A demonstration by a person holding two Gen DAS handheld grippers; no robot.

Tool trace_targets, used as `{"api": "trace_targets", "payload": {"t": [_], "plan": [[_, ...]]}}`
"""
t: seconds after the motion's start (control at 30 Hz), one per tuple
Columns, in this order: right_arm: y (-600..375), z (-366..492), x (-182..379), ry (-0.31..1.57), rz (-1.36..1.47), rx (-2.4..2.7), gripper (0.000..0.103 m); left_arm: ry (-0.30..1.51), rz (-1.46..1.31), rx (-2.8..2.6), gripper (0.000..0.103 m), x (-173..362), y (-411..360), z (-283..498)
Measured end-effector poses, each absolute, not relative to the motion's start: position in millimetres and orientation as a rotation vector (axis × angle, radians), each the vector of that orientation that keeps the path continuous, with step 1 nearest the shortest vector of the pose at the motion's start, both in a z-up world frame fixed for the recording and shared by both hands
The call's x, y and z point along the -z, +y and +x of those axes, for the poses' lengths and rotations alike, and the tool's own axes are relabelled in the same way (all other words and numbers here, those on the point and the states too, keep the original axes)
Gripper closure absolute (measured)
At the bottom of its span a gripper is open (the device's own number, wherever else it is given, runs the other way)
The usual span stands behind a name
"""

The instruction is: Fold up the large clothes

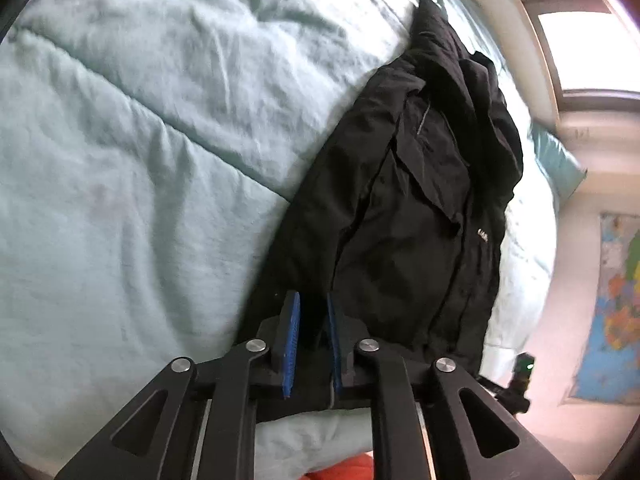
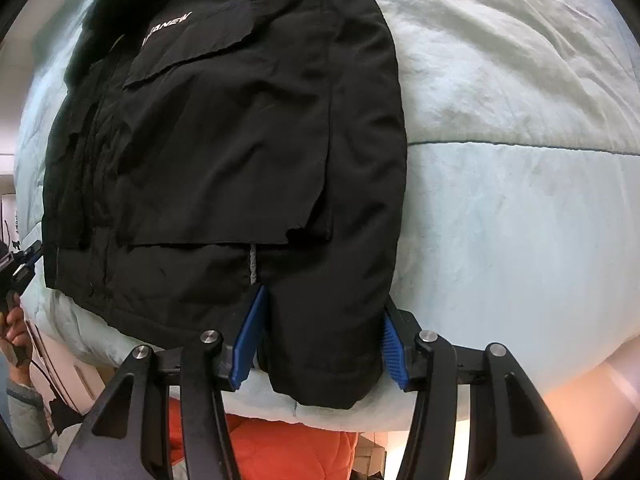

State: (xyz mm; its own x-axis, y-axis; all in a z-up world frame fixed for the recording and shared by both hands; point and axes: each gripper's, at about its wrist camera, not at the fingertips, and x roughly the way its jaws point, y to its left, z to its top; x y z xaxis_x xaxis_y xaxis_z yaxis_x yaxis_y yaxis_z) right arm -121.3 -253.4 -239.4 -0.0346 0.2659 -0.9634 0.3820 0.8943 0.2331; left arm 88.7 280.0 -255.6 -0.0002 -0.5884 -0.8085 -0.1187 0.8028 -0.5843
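Black jacket (image 2: 224,140) hem lies between right gripper (image 2: 320,332) pads.

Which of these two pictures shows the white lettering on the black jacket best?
The right wrist view: the white lettering sits large on the black jacket, though only partly readable. In the left wrist view it is a tiny, unreadable mark near the jacket's edge.

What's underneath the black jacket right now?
The black jacket lies on a pale green quilt, which shows all around it. Whatever sits beneath the quilt there is covered.
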Motion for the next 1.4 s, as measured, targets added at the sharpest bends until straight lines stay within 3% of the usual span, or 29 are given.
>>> {"api": "trace_targets", "payload": {"t": [0.03,0.07,0.1,0.3,0.4,0.47,0.53,0.57,0.6,0.63,0.8,0.9,0.97,1.03,1.07,1.4], "plan": [[-253.9,-121.8,240.3,1.625,0.521,0.1,0.046,1.544,-0.574,0.4,0.074,256.2,279.6,87.1],[-255.0,-122.5,241.1,1.623,0.527,0.1,0.046,1.535,-0.558,0.387,0.055,255.2,278.6,85.8],[-256.5,-122.8,241.2,1.622,0.53,0.099,0.046,1.527,-0.546,0.372,0.045,254.2,278.7,84.5],[-249.7,-117.5,235.2,1.589,0.499,0.108,0.046,1.539,-0.496,0.339,0.044,256.1,279.0,84.7],[-252.1,-114.8,239.1,1.593,0.513,0.103,0.046,1.632,-0.522,0.396,0.044,282.7,268.4,81.6],[-253.4,-113.7,246.0,1.598,0.526,0.098,0.046,1.642,-0.518,0.402,0.045,294.2,263.5,77.8],[-254.5,-114.2,249.6,1.598,0.543,0.092,0.046,1.601,-0.5,0.426,0.052,290.7,258.8,73.1],[-254.5,-115.1,244.7,1.576,0.534,0.079,0.052,1.585,-0.487,0.449,0.077,285.9,255.7,70.9],[-253.0,-115.4,239.2,1.553,0.515,0.059,0.069,1.577,-0.48,0.459,0.089,282.0,253.6,69.4],[-248.8,-115.2,229.9,1.533,0.468,0.044,0.074,1.543,-0.465,0.477,0.089,271.4,250.5,67.0],[-244.3,-106.3,228.1,1.529,0.469,-0.015,0.075,1.493,-0.484,0.565,0.09,252.2,239.1,68.4],[-244.5,-98.5,247.4,1.589,0.489,-0.014,0.056,1.564,-0.475,0.523,0.091,270.5,236.4,76.3],[-240.6,-97.0,251.1,1.595,0.47,-0.007,0.055,1.572,-0.485,0.504,0.091,273.2,236.9,77.0],[-239.9,-96.3,242.8,1.576,0.436,0.006,0.067,1.553,-0.479,0.499,0.091,264.2,234.0,77.1],[-238.6,-95.6,237.5,1.561,0.424,0.01,0.087,1.533,-0.474,0.51,0.091,257.7,233.2,77.3],[-287.3,-53.8,138.3,1.293,0.566,-0.001,0.09,1.301,-0.606,0.643,0.092,165.9,223.3,131.9]]}}
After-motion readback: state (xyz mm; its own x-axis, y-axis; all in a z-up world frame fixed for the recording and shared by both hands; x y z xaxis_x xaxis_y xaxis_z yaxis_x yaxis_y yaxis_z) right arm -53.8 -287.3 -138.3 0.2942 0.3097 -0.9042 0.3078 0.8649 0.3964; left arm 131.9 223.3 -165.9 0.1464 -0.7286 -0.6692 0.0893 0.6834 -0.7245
